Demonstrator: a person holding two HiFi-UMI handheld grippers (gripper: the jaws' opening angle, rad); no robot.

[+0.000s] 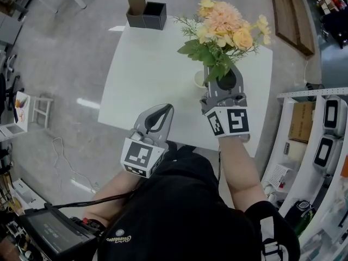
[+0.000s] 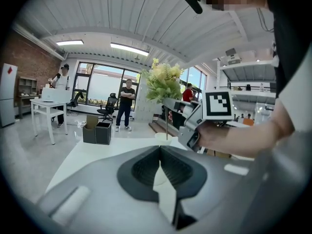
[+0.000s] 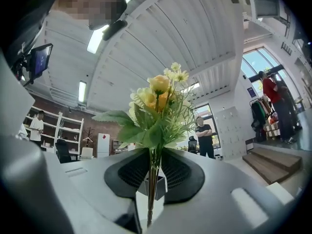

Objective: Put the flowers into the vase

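Your right tongs are closed narrow on the stems of the flowers, holding the bunch upright over the white worktop. In the left gripper view, the stem ends reach down to the mouth of the small white vase. Your left tongs are closed and empty at the worktop's near edge, well apart from the black boxes at the far edge.

White table stands on the grey floor. At its far edge, two black open-topped boxes sit side by side. Over to the right a small white vase stands upright, well apart from them.
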